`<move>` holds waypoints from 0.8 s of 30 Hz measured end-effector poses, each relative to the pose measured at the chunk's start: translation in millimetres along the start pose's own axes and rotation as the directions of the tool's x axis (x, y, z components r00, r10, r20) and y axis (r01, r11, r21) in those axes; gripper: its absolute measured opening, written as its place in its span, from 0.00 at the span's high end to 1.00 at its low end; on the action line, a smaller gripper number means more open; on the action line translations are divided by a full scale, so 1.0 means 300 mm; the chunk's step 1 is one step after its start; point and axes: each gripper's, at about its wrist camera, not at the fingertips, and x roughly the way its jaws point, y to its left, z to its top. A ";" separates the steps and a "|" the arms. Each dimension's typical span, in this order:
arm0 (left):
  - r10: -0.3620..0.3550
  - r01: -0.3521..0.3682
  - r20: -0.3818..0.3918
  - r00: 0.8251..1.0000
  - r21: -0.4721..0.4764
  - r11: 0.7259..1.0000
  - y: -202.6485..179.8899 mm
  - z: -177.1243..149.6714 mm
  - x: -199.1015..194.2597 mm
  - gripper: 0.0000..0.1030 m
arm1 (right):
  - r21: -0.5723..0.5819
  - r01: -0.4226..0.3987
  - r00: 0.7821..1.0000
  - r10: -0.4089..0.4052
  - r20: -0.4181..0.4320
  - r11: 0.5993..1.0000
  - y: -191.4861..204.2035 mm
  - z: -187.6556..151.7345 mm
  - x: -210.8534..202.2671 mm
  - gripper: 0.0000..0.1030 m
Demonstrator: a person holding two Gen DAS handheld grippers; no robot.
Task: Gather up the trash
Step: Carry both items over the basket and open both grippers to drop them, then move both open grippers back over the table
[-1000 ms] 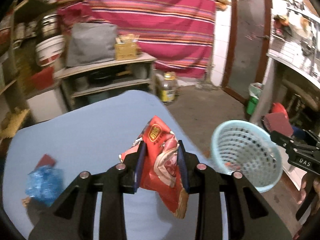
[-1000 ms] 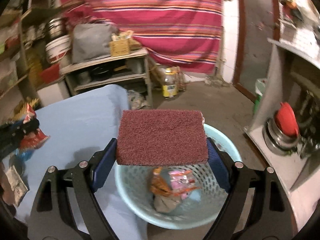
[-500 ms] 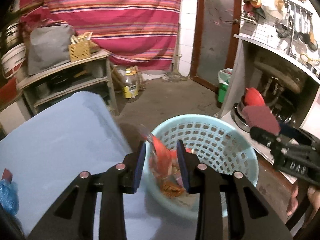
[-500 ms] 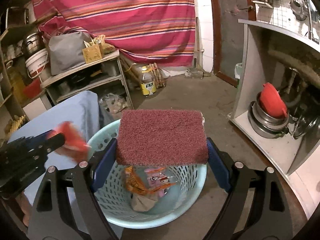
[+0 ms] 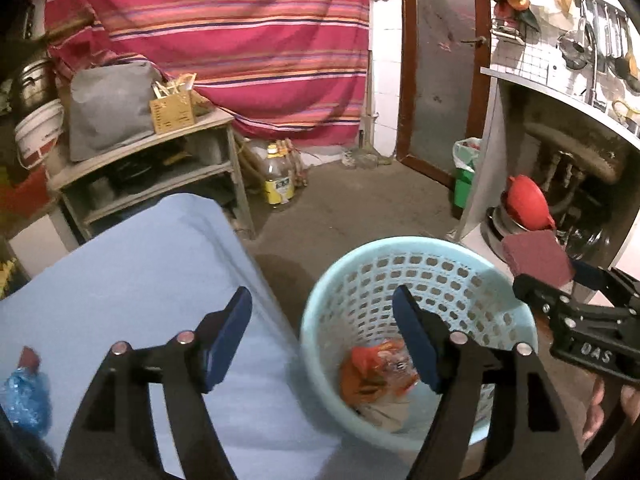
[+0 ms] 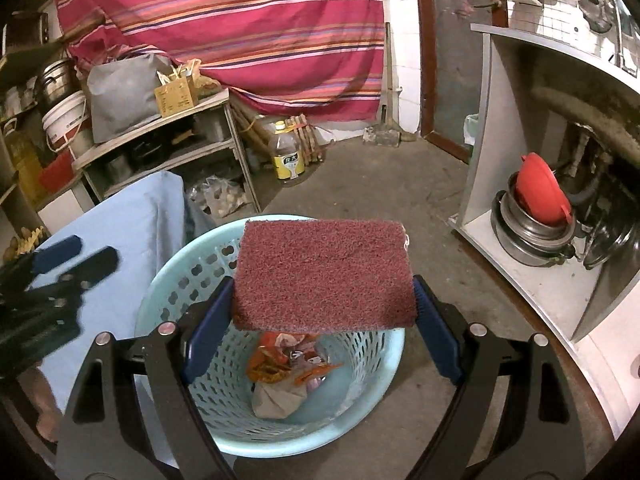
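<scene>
The blue-covered surface (image 5: 132, 280) fills the left wrist view from 7 to 10 o'clock, with a crumpled blue wrapper (image 5: 24, 394) left at 8 o'clock, likely the next pickup. At 5 o'clock the pale blue basket (image 5: 420, 264) stands on the floor just beside the surface's edge, handy for drops. The left claw (image 5: 322, 340) is opening, nothing between its pads; the red snack bag (image 5: 376, 372) lies inside the basket. The right claw (image 6: 322, 320) grips a maroon scouring pad (image 6: 324, 274) by its side edges, poised above the basket, probably to drop next.
</scene>
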 end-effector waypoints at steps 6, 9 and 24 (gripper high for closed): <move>0.041 -0.041 -0.019 0.999 -0.042 0.998 0.090 -0.037 -0.053 0.16 | -0.022 -0.008 1.000 0.008 -0.006 1.000 0.058 -0.001 0.033 0.18; 0.061 -0.061 -0.009 0.998 -0.055 0.997 0.119 -0.045 -0.081 0.14 | -0.036 -0.007 1.000 0.006 -0.012 0.999 0.086 0.004 0.062 0.18; 0.165 -0.160 0.014 0.986 -0.170 0.972 0.387 -0.118 -0.278 0.10 | -0.012 -0.031 0.999 0.031 0.034 0.999 0.222 -0.004 0.022 0.04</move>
